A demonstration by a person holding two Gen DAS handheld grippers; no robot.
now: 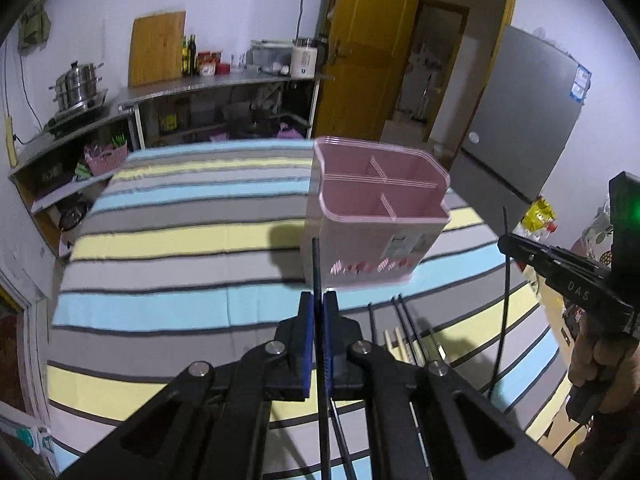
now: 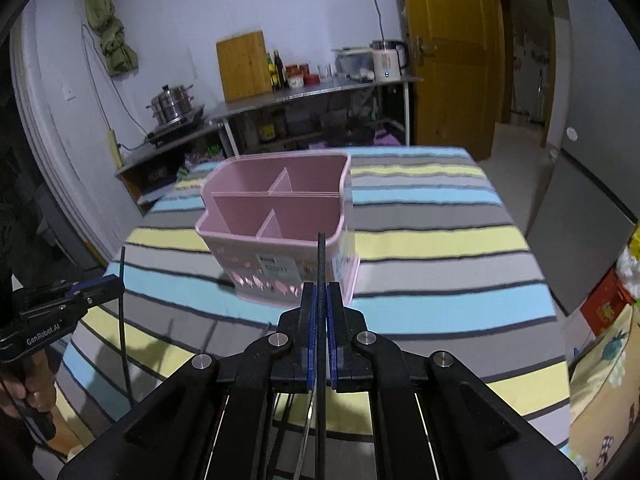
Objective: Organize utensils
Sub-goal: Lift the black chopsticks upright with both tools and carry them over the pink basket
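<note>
Clamping black chopstick (image 1: 317,268) in left gripper (image 1: 319,300) | right gripper (image 2: 321,292) likewise, apparently

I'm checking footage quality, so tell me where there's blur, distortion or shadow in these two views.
Left wrist view: fisheye bends the striped cloth; the pink caddy has ghosted rims from motion blur and casts a dark shadow leftward. Right wrist view: same curvature, the caddy rim doubled, corners vignetted black.

In the left wrist view the lower end of the black chopstick (image 1: 317,276) is hidden behind the left gripper (image 1: 319,300) at bottom centre, and the loose chopsticks (image 1: 404,332) on the striped cloth (image 1: 180,236) are partly covered by it. The label (image 2: 276,268) on the pink holder (image 2: 276,216) is too blurred to read. At the lower left edge of the right wrist view, the hand (image 2: 30,380) is cut off.
</note>
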